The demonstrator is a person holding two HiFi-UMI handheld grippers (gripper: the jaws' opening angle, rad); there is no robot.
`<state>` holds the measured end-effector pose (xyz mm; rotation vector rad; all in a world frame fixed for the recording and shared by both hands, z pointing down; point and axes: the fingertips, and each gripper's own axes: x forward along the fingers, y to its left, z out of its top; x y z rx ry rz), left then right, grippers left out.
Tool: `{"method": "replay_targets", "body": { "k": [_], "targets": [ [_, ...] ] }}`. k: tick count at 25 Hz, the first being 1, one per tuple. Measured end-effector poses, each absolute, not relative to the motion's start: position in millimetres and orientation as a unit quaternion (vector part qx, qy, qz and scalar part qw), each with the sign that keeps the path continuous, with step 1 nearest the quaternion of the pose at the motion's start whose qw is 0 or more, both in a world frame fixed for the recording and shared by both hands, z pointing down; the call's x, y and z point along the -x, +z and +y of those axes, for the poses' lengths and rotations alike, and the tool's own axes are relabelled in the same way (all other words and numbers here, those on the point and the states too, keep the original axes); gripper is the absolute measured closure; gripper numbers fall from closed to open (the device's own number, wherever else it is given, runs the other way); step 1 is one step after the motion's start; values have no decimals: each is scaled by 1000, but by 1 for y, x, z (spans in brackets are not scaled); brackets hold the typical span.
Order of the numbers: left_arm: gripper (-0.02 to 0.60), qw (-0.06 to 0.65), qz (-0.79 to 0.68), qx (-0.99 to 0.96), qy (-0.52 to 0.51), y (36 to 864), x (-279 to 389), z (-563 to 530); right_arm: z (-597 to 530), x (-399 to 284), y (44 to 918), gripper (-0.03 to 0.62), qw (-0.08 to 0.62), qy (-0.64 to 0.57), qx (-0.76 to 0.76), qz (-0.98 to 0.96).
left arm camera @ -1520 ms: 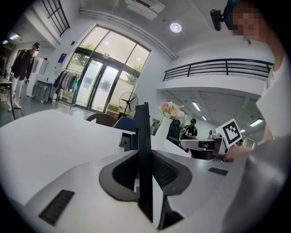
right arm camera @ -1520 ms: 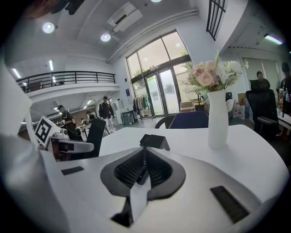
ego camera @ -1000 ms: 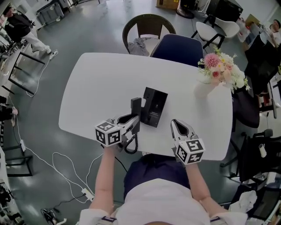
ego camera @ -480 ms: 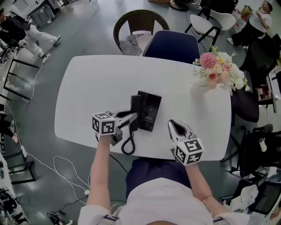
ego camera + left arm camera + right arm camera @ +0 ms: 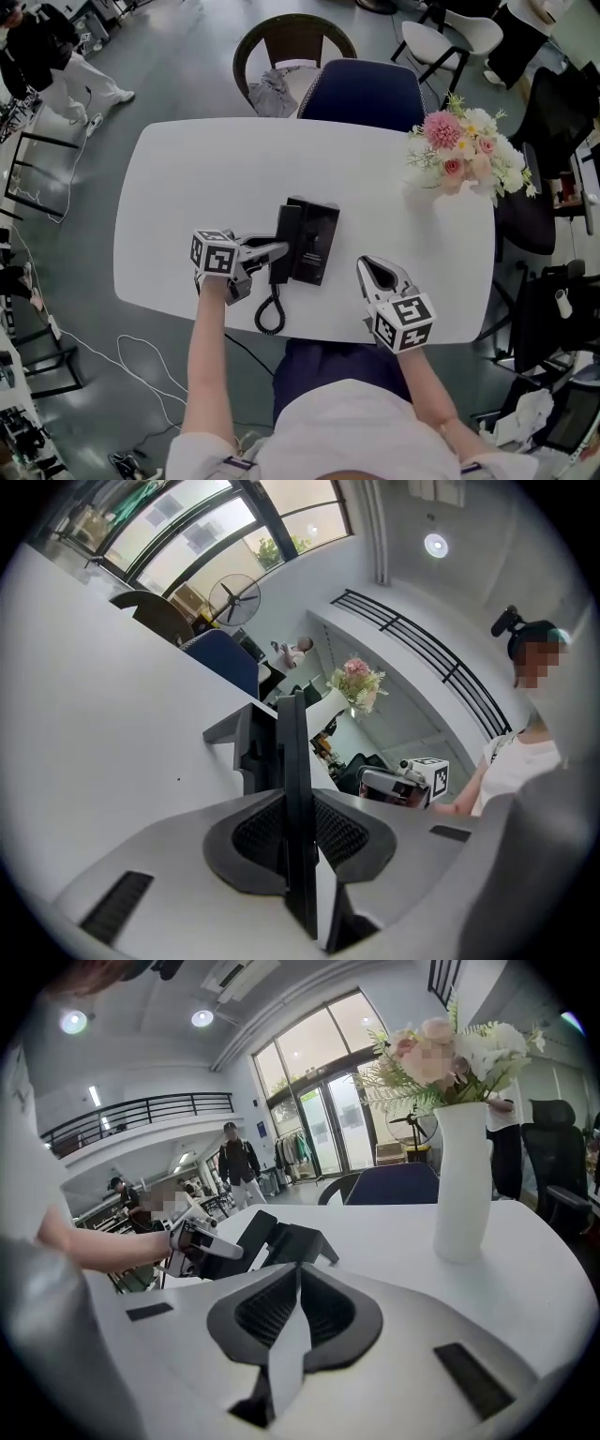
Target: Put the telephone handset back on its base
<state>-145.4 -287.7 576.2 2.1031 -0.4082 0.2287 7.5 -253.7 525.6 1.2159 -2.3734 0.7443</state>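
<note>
The black telephone base (image 5: 317, 242) lies in the middle of the white table (image 5: 187, 178). The black handset (image 5: 284, 242) stands on edge along the base's left side, with my left gripper (image 5: 272, 251) shut on it from the left. In the left gripper view the handset (image 5: 292, 761) shows edge-on between the pads, with the base (image 5: 246, 747) just behind it. A coiled cord (image 5: 270, 314) hangs down to the table's near edge. My right gripper (image 5: 377, 274) rests shut and empty on the table right of the base; its view shows the base (image 5: 291, 1239) and the left gripper (image 5: 202, 1241).
A white vase of pink and white flowers (image 5: 461, 155) stands at the table's far right corner. A blue chair (image 5: 366, 94) and a wicker chair (image 5: 291, 47) stand behind the far edge. Cables lie on the floor (image 5: 141, 366) at the left.
My left gripper has swung leftward and away from the near edge, still holding the handset beside the base. The right gripper has stayed in place.
</note>
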Motion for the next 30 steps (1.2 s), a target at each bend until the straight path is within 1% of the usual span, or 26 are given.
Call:
{"method": "replay_targets", "body": {
  "k": [13, 22, 30],
  "targets": [
    [497, 498, -138, -851, 96, 591, 137, -296, -264, -13, 532, 557, 192, 275, -433, -837],
    [497, 514, -117, -846, 80, 594, 138, -298, -267, -11, 537, 557, 197, 282, -433, -833],
    [492, 509, -120, -846, 108, 595, 136, -298, -269, -12, 539, 557, 199, 283, -433, -832]
  ]
}}
